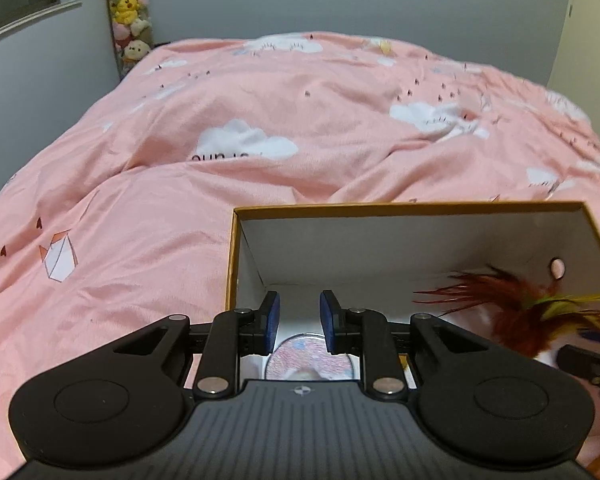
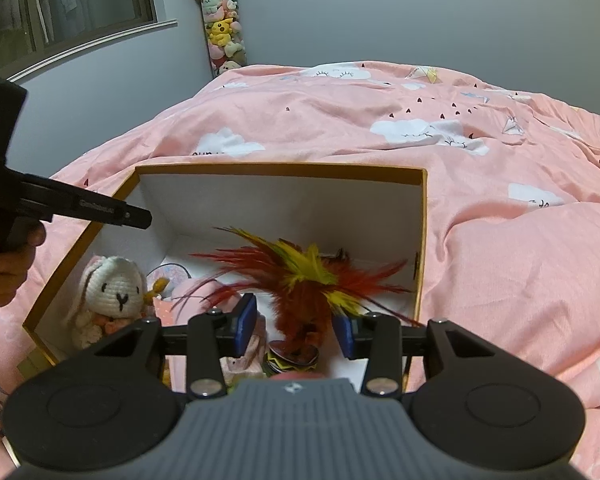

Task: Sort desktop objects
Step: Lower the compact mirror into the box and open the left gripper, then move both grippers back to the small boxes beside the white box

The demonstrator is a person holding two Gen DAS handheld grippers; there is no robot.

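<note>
An open cardboard box (image 1: 380, 205) (image 2: 280, 166) with white inner walls lies on the bed. My left gripper (image 1: 299, 320) hangs over its left end, open by a narrow gap with nothing between the pads. Below it in the box lies a round pink patterned disc (image 1: 310, 354). My right gripper (image 2: 296, 322) is open over the box's right half. A red and yellow feather shuttlecock (image 2: 300, 280) (image 1: 516, 312) stands between its jaws, and the pads do not visibly press on it. A white crocheted rabbit (image 2: 112, 284) sits in the box's left corner.
A pink duvet (image 1: 260, 100) with cloud prints covers the bed on all sides of the box. A tall clear tube of plush toys (image 2: 222, 24) stands in the far corner by the window (image 2: 60, 8). A hand (image 2: 4, 264) holds the left gripper (image 2: 136, 218) at the box's left rim.
</note>
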